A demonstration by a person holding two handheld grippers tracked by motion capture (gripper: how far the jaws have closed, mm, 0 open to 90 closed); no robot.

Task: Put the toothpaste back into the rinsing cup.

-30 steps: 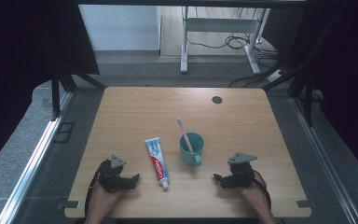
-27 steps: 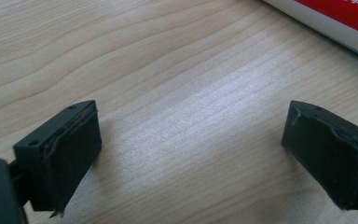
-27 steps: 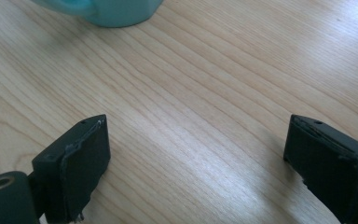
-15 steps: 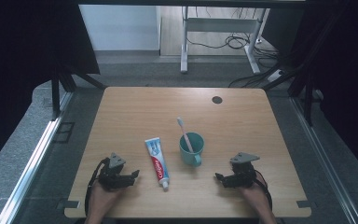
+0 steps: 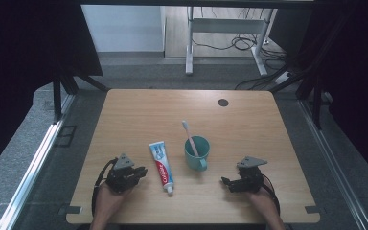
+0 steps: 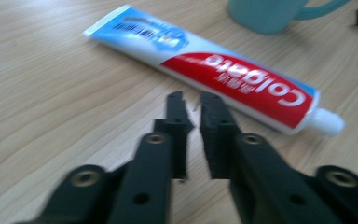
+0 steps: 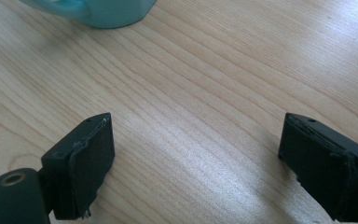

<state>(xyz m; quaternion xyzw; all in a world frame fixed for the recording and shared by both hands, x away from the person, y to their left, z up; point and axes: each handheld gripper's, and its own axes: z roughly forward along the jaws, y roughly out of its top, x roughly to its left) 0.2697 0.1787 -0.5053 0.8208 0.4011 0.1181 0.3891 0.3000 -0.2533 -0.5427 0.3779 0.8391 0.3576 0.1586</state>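
Observation:
A red, white and blue toothpaste tube lies flat on the wooden table, its cap toward the near edge. To its right stands a teal cup with a pink-handled toothbrush leaning in it. My left gripper sits just left of the tube, pointing at it. Its jaws have just been closing and now stand almost together, with nothing between them. My right gripper rests right of the cup, jaws wide open over bare wood.
A small dark round cap sits in the tabletop near the far edge. Beyond the table is grey floor with a desk frame and cables. Black curtains hang on both sides.
My left gripper's jaws have drawn together and the hand has lifted slightly beside the toothpaste tube. The right gripper, tube and cup have stayed put.

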